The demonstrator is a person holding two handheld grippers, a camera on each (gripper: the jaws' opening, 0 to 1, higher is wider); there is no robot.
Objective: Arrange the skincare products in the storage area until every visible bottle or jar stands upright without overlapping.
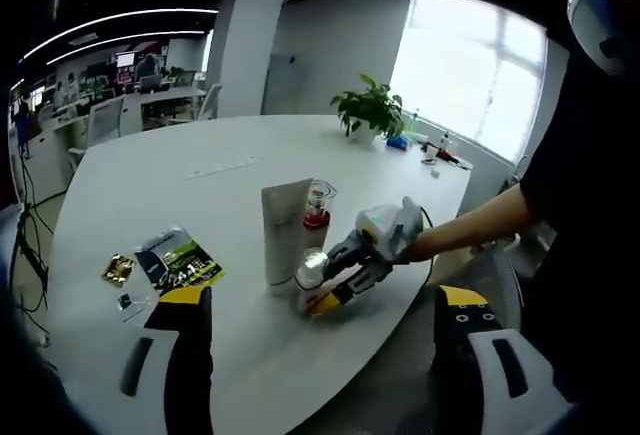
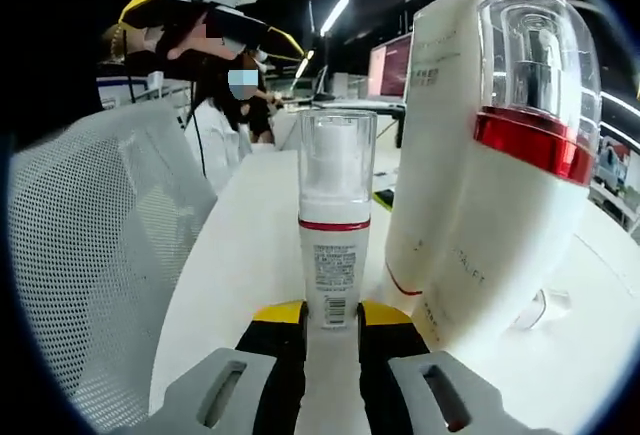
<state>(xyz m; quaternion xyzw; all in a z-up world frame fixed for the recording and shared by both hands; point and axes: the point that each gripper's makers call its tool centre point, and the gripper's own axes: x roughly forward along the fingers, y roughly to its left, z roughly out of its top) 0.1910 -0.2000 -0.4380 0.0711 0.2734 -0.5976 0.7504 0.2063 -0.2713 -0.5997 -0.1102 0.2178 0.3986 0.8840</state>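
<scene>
My right gripper (image 2: 333, 317) is shut on the base of a small white bottle (image 2: 337, 245) with a clear cap and a red band, which it holds upright. Just right of it stand a white tube (image 2: 450, 185) and a white pump bottle (image 2: 535, 155) with a clear dome and red collar. In the left gripper view the same small bottle (image 1: 310, 273) stands near the table's front edge in the right gripper (image 1: 322, 290), beside the tube (image 1: 285, 230) and pump bottle (image 1: 316, 217). My left gripper (image 1: 322, 297) hangs open, well back from them.
Flat sachets (image 1: 178, 260) and a gold packet (image 1: 117, 270) lie on the white table (image 1: 200, 165) left of the bottles. A potted plant (image 1: 370, 110) stands at the far edge. A mesh chair (image 2: 90, 255) sits close to the table's near side. A person's arm (image 1: 480, 225) reaches in from the right.
</scene>
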